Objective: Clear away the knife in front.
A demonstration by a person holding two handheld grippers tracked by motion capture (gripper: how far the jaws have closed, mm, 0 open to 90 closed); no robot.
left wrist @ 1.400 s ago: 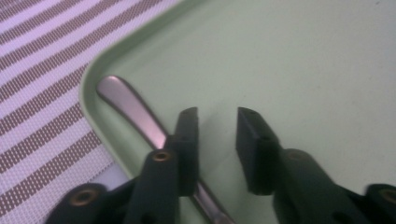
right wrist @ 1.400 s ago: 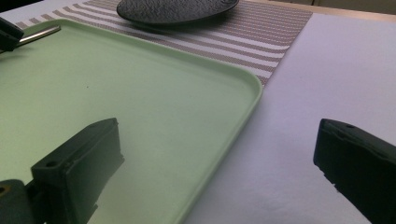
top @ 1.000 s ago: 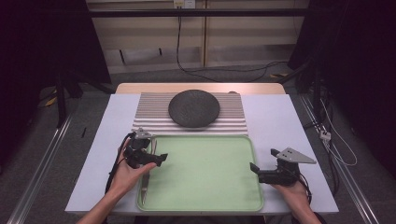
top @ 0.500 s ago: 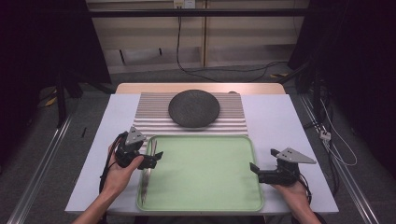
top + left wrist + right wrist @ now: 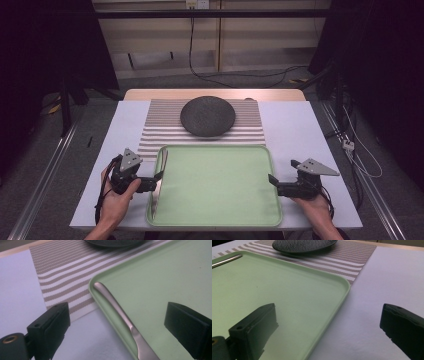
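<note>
Hands: two hands are seen at the near edge in the high view, each holding a gripper, one at either side of the tray.
Left gripper (image 5: pixel 159 175): it is held at the tray's left rim; its jaws are spread wide and nothing is gripped, the rim and a metal utensil lying in the gap in the left gripper view.
Right gripper (image 5: pixel 272 179): it is held at the tray's right rim, jaws spread wide and empty, one jaw over the tray and the other over the tabletop.
Tray (image 5: pixel 220 200): a pale green tray is laid on the near half of the tabletop (image 5: pixel 305 130), bare apart from the utensil.
Utensil (image 5: pixel 117 310): a slim metal handle is laid along the inside of the tray's left rim, its rounded end pointing away; which kind of utensil it is cannot be told.
Mat (image 5: pixel 155 125): a striped mat is spread beyond the tray, just touching its far edge.
Plate (image 5: pixel 207 116): a dark round plate is set on the mat, well apart from both grippers.
Step in hand: a pick-up of the utensil seems intended; the jaws would best be lowered astride the handle alone, clear of the rim, before being closed.
Change: the left gripper has been drawn back and outward from over the tray to its rim; the right gripper has been kept in place.
</note>
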